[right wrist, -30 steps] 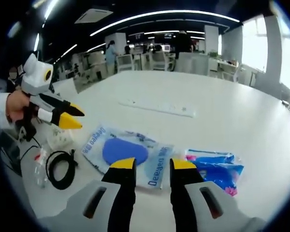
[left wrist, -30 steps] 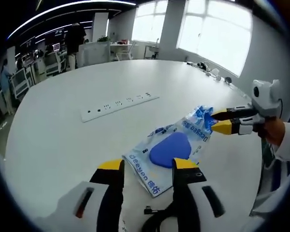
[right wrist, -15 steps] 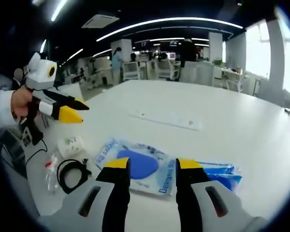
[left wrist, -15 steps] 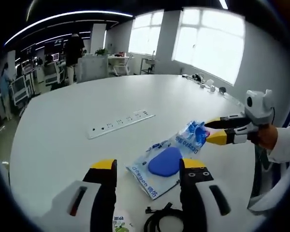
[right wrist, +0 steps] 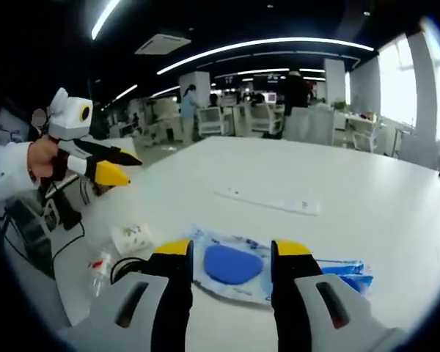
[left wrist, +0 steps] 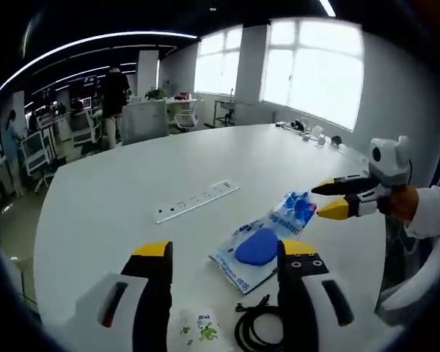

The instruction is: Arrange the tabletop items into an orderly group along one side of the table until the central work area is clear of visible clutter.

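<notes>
Left claw (left wrist: 224, 253) stands released, its two yellow-tipped jaws spread apart and hovering above the white bench (left wrist: 117, 198) with nothing between them; the right claw (right wrist: 224, 249) is likewise released and holds nothing, its jaws parted over the bench (right wrist: 352, 191). Seen from the left gripper view, the right claw (left wrist: 328, 198) comes in from the right, held in a hand (left wrist: 400, 204) with a white sleeve, its jaws a little apart just beside the blue crumpled packet (left wrist: 297, 205); seen from the right gripper view, the left claw (right wrist: 125, 167) hangs in the air at the left, well above the bench, jaws slightly apart. A clear bag with a blue rounded pad inside (left wrist: 258, 246) (right wrist: 231, 264) lies flat on the bench near its edge; the blue crumpled packet (right wrist: 342, 270) touches its far end. A coiled black cable (left wrist: 253, 330) (right wrist: 128, 268) lies near the bag; beside it sits a small white packet with green print (left wrist: 198, 330) (right wrist: 132, 238); a small clear wrapper with red marks (right wrist: 97, 268) lies by the bench edge. A long white power strip (left wrist: 198, 202) (right wrist: 268, 202) lies further in, well apart from the rest.
</notes>
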The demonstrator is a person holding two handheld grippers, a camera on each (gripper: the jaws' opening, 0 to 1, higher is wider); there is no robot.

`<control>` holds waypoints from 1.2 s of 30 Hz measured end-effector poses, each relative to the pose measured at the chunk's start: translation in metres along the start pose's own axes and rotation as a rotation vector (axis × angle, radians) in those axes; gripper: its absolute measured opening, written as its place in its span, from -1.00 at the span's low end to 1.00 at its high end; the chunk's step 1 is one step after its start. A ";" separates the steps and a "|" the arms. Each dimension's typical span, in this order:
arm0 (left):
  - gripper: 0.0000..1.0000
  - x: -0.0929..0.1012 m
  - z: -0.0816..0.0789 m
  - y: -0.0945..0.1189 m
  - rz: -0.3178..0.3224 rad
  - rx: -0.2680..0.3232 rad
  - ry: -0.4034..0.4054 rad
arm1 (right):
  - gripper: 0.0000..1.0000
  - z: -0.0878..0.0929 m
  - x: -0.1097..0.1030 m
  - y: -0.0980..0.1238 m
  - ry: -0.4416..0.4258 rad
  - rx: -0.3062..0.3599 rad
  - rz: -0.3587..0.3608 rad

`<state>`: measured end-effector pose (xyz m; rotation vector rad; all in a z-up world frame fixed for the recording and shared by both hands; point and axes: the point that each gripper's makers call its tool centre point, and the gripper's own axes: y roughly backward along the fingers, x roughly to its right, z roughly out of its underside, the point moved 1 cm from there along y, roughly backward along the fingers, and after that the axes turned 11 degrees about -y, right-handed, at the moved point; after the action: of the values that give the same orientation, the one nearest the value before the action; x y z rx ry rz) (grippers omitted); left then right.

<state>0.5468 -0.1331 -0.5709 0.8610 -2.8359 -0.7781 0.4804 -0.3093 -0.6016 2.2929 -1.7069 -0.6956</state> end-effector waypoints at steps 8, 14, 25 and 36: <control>0.25 -0.002 -0.004 0.024 0.003 0.034 -0.035 | -0.09 -0.004 -0.007 0.009 0.019 0.002 -0.008; 0.25 -0.005 0.001 0.045 -0.017 0.036 -0.055 | -0.11 -0.004 -0.015 0.017 0.029 0.007 -0.013; 0.26 -0.014 0.032 0.076 -0.038 -0.016 -0.091 | -0.12 0.001 -0.034 0.024 0.034 0.012 -0.028; 0.23 -0.022 0.056 0.093 -0.041 -0.046 -0.112 | -0.12 0.002 -0.050 0.023 0.052 0.006 -0.037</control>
<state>0.5068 -0.0295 -0.5724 0.8986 -2.8918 -0.9210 0.4492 -0.2686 -0.5809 2.3311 -1.6505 -0.6330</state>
